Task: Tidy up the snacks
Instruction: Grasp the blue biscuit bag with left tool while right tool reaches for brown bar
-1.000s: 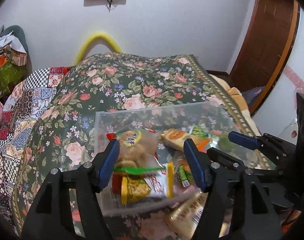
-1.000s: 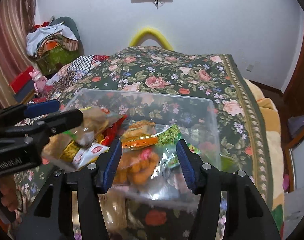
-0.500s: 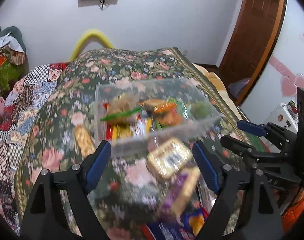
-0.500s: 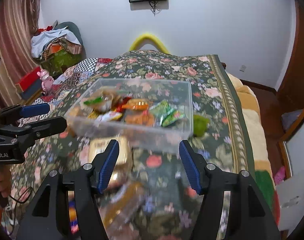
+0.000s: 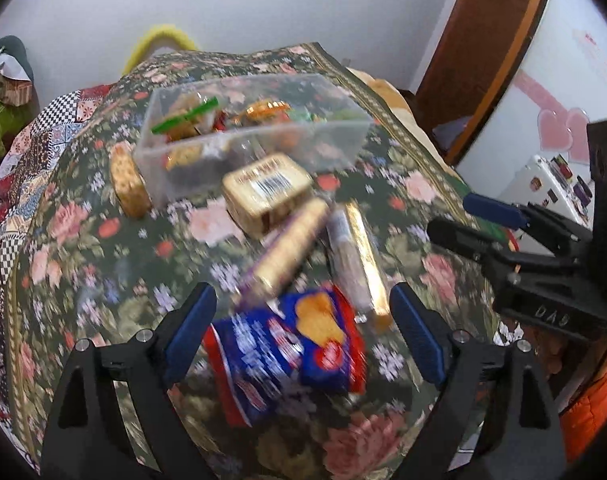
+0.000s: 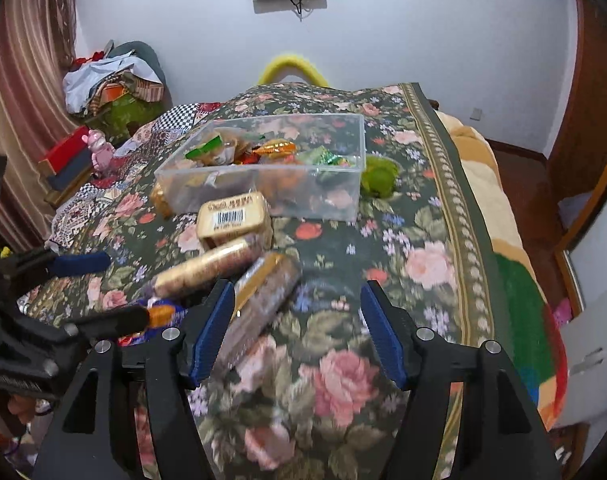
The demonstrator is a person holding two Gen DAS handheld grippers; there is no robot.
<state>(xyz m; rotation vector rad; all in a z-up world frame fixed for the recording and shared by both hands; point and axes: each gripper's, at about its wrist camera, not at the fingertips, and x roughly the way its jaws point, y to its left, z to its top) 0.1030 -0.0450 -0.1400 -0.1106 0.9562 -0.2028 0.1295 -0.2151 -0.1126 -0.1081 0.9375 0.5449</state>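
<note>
Five loose snack packs are lying outside the clear rectangular plastic bin [image 6: 263,168], which is sitting on the dark floral bedspread [image 6: 383,264] and already holding several wrapped snacks.

- Item 1: blue-and-red crinkly foil biscuit bag [image 5: 287,344], lying nearest, directly between the spread fingers of the left gripper [image 5: 303,332]. Jaws standing wide, gripping nothing.
- Item 2: long gold-and-purple biscuit roll [image 5: 287,248], lying tilted, its lower end seeming to overlap the bag.
- Item 3: gold-edged clear sleeve of dark biscuits [image 6: 259,304], lying just beside the left finger of the right gripper [image 6: 297,328]. Jaws likewise wide and empty.
- Item 4: cream rectangular pack with a barcode label [image 6: 233,216], touching the bin's near wall.
- Item 5: round golden biscuit stack [image 5: 129,180], leaning at the bin's left corner.

Risks, as judged:
- The foil bag is looking slippery and puffy; a shallow pinch is likely to be sliding off.
- Lifting it may be dragging the roll along, since the two seem to be touching.
- The bedspread is soft; pressing down may be sinking the fingers and snagging cloth.
- The two grippers are working close together; reaching for neighbouring packs risks a collision.
</note>
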